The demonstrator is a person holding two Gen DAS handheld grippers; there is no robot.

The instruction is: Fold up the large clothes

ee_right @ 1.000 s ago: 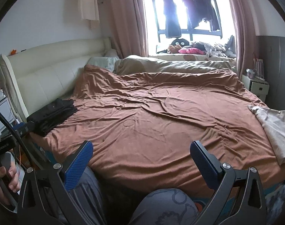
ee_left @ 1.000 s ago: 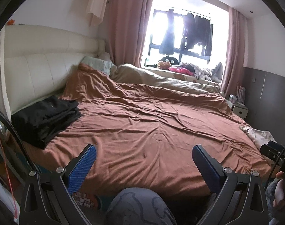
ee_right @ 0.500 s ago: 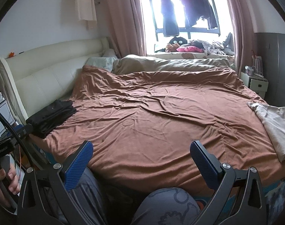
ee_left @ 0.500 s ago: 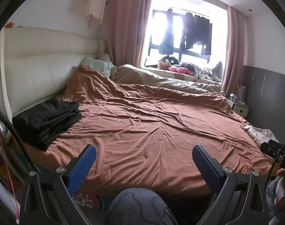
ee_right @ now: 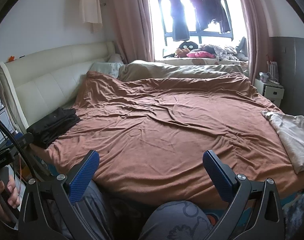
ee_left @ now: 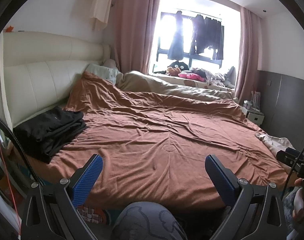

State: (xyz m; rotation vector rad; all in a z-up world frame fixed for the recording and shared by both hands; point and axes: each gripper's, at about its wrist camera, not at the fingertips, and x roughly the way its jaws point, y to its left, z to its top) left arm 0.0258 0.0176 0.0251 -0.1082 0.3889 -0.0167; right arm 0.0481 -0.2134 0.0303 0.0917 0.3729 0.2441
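Observation:
A stack of folded black clothes (ee_left: pixel 50 129) (ee_right: pixel 54 125) lies on the bed's left side by the headboard. A light beige garment (ee_right: pixel 291 136) (ee_left: pixel 275 143) lies spread at the bed's right edge. My left gripper (ee_left: pixel 153 160) hangs open over the near edge of the brown bedspread (ee_left: pixel 161 138), holding nothing. My right gripper (ee_right: pixel 151 155) is also open and empty above the same near edge of the bedspread (ee_right: pixel 171 124). Both are well short of either garment.
A cream padded headboard (ee_right: pixel 42 80) runs along the left. A beige duvet (ee_right: pixel 171 70) lies at the far side under the window, where clothes hang. A white bedside cabinet (ee_right: pixel 271 92) stands at right. The person's knees (ee_left: pixel 150 222) press against the bed's near edge.
Both views have shifted slightly; the cameras rose or tilted a little, so the bed sits a bit lower in frame. Both grippers stay open and empty.

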